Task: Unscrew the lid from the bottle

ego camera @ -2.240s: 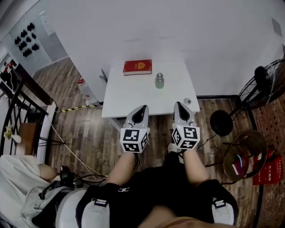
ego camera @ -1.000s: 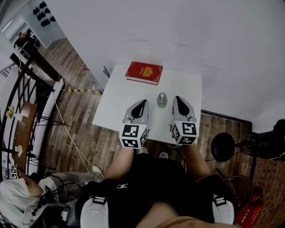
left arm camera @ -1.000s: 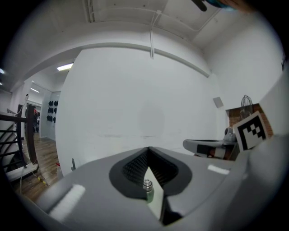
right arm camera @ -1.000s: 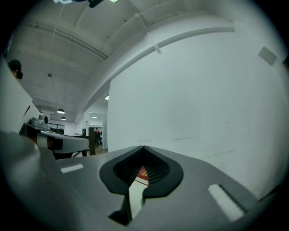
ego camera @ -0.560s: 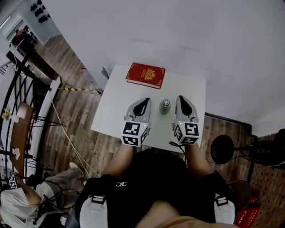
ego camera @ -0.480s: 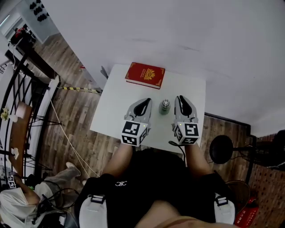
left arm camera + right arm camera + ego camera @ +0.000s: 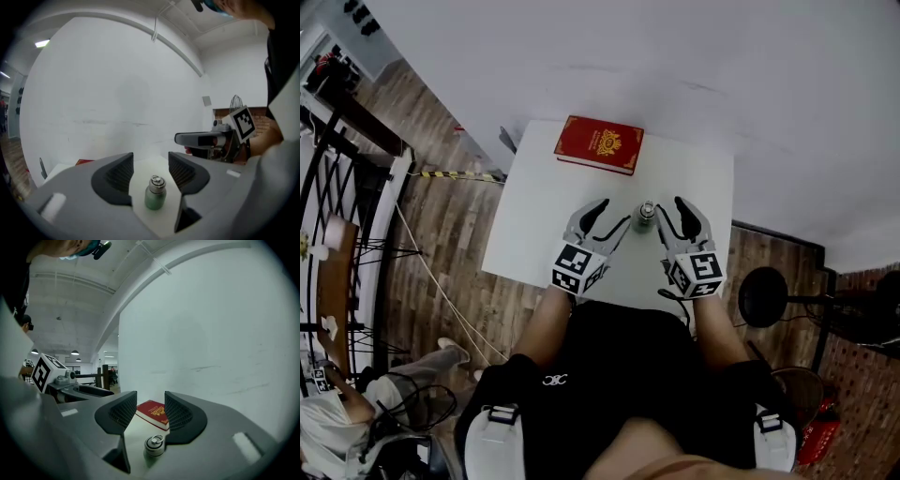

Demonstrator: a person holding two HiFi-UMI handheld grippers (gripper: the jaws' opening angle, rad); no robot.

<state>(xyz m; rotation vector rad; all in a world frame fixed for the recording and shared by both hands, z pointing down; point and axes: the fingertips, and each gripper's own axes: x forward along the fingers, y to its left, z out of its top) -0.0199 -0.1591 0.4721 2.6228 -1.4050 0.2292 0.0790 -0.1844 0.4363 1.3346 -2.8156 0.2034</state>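
A small green glass bottle with a metal lid stands upright on the white table, between my two grippers. My left gripper points at it from the left, and its jaws are opening. In the left gripper view the bottle shows in the gap between the ribbed pads, untouched. My right gripper points in from the right, jaws also opening. In the right gripper view the bottle's lid sits low between the pads, which are clear of it.
A red book lies at the table's far edge, beyond the bottle. A black fan base stands on the wood floor to the right. A dark railing runs along the left, and a person sits at lower left.
Both grippers have moved forward and angled inward to flank the bottle. Their jaws, shut before, now stand apart. The head view has shifted a little.
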